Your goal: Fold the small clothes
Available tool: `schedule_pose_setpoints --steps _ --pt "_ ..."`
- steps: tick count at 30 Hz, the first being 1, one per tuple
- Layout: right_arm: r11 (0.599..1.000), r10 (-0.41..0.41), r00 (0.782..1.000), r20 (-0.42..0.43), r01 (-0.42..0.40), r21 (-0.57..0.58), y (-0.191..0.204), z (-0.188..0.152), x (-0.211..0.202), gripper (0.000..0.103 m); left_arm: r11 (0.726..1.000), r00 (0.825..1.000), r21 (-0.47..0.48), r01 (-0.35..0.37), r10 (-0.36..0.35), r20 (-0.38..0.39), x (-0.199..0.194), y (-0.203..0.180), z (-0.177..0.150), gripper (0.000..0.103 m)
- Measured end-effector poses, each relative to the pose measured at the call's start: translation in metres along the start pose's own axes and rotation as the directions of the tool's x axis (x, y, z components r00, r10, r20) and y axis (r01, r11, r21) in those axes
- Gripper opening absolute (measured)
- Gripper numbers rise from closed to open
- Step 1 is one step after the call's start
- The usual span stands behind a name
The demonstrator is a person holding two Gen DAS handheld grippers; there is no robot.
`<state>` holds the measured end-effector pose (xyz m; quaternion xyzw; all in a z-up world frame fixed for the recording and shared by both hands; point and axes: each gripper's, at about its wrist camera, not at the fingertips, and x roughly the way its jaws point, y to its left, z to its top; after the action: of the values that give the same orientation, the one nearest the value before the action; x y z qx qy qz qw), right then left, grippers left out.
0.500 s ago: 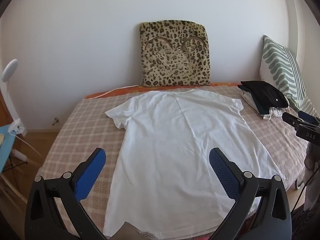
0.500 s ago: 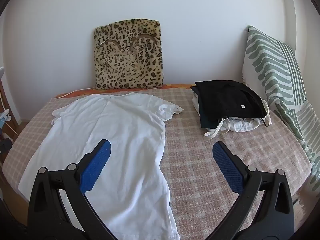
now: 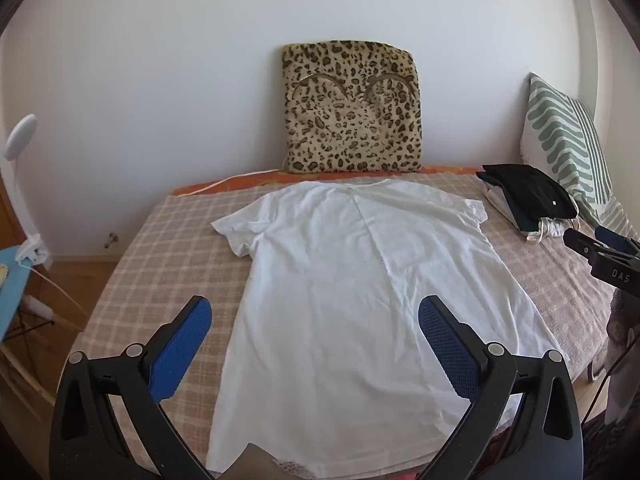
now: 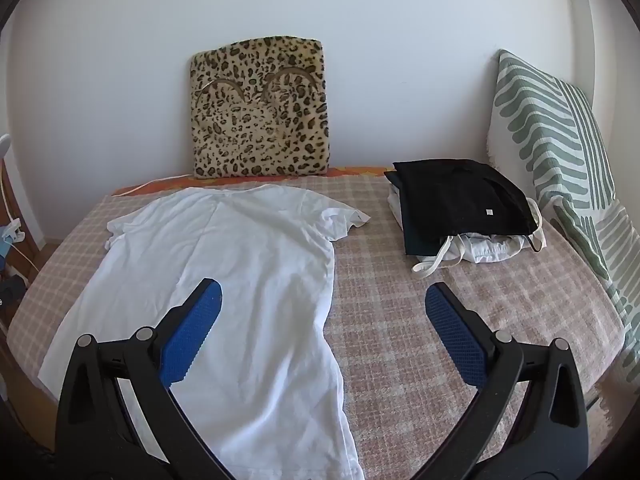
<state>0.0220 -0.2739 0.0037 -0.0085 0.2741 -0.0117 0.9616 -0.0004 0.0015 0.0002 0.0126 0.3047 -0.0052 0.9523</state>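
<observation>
a: nearest first — what are the hands doing?

b: the left gripper (image 3: 314, 334) hangs over the lower half of the white t-shirt (image 3: 360, 280), its blue fingers (image 3: 182, 346) spread wide with nothing between them. the right gripper (image 4: 322, 328) is splayed just as wide and also empty; its left finger sits over the shirt's right side, its right finger over bare checked bedspread (image 4: 460, 300).

a: and the shirt itself?

b: it lies flat on the bed, hem toward the near edge, collar toward the wall, both short sleeves out to the sides. a few soft creases, no fold in it that i can see.

a: so which step is this?

b: i'd judge the very start of folding this shirt: it is laid out, nothing gripped yet.

a: what does the next move ask for?

b: probably lowering both grippers and pinching only the shirt, not the bedspread beneath. which edge goes first, a side or the hem, i can't tell.

a: farther back?

b: a stack of folded clothes (image 4: 460, 200), black on top, sits well apart at the right, likely where this one ends up. behind it leans a green striped pillow (image 4: 560, 140), and a leopard-print cushion (image 3: 352, 108) rests against the wall past the collar.
</observation>
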Motion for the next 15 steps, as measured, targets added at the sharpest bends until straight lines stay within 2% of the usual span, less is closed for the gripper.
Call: schedule_pose_setpoints --steps 15 --pt "1.0 0.005 1.0 -0.005 -0.005 0.005 -0.0003 -0.0001 0.001 0.103 1.0 1.0 -0.003 0.005 -0.005 0.003 -0.0026 -0.0011 0.0006 0.103"
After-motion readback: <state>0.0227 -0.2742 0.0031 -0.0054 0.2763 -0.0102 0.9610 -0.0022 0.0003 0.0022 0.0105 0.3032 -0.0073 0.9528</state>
